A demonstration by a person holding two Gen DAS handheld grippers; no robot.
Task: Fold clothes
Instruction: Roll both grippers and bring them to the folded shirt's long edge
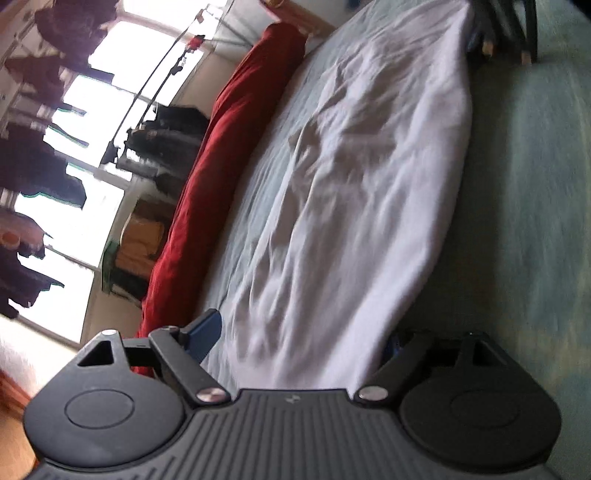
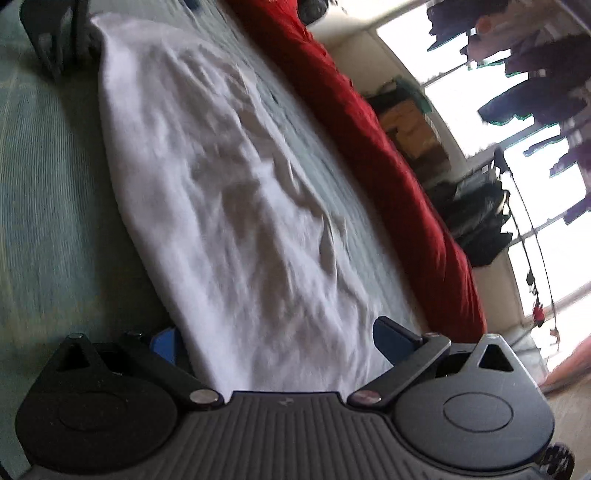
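A white garment (image 1: 354, 192) lies stretched lengthwise on a pale green bed cover (image 1: 524, 206), wrinkled along its middle. My left gripper (image 1: 299, 338) is open at one end of it, and the cloth runs between its blue-tipped fingers (image 1: 205, 332). The right gripper (image 1: 502, 33) shows as a dark blurred shape at the garment's far end. In the right wrist view the white garment (image 2: 221, 206) again passes between wide-apart fingers (image 2: 391, 336) of my open right gripper (image 2: 279, 339), with the left gripper (image 2: 55, 33) at the far end. Both views are motion-blurred.
A red blanket (image 1: 207, 206) lies bunched along the bed's far side, by the wall. Beyond it are bright windows (image 2: 546, 236) with dark clothes hanging on a line, a drying rack (image 1: 162, 140) and a shelf with yellow items (image 1: 140, 240).
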